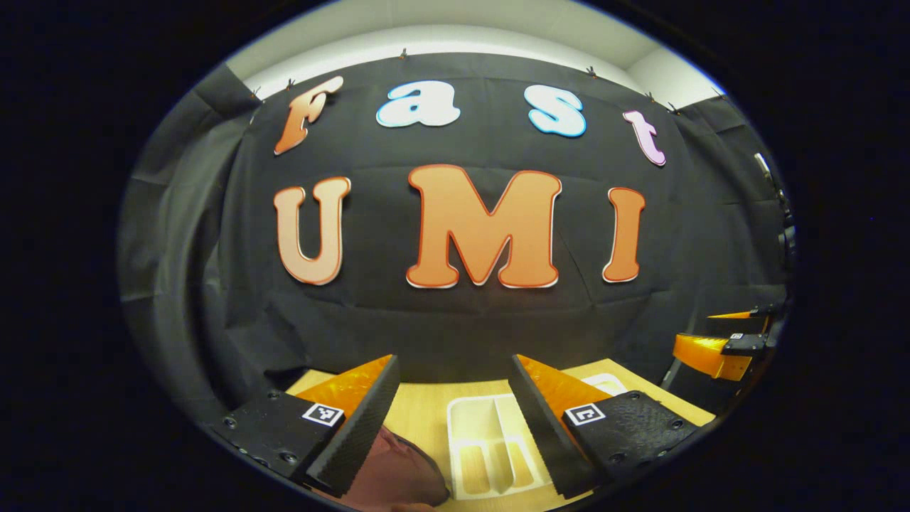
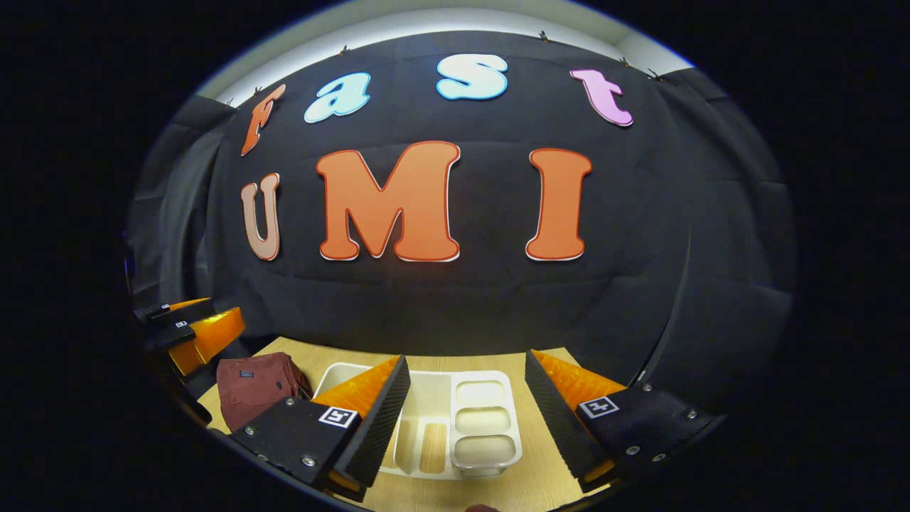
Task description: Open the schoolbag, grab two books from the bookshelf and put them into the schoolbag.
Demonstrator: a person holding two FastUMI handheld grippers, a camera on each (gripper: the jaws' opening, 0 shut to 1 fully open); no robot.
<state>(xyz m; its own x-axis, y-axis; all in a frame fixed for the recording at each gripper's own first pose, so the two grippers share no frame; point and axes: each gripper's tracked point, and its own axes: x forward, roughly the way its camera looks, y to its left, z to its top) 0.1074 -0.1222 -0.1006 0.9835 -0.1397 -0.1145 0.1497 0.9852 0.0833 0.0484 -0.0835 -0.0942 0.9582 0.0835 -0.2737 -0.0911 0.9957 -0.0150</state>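
1. While both tools hang above the table, the left tool shows at the bottom of the left gripper view with its two fingers spread wide and nothing between them.
2. Behind the left tool's gap, low in the frame's centre, lies a white compartmented tray on the pale wooden table.
3. At the bottom left of centre in the left gripper view, a dark red schoolbag peeks out just beside the left finger; its near part is hidden by that finger, so whether it is zipped cannot be told.
4. At the right edge of the left gripper view, the right tool appears farther off, above the table's far corner.
5. In the right gripper view, the right tool sits at the bottom with its fingers likewise wide apart, gripping nothing.
6. Between and behind its fingers lies the same white tray, with three rounded cells stacked on its right side and longer slots on its left.
7. The schoolbag rests on the table at the lower left of the right gripper view, just beside the tray's left end, lying flat with a small patch on its top face.
8. Above the schoolbag, at the left edge, the left tool shows farther off.
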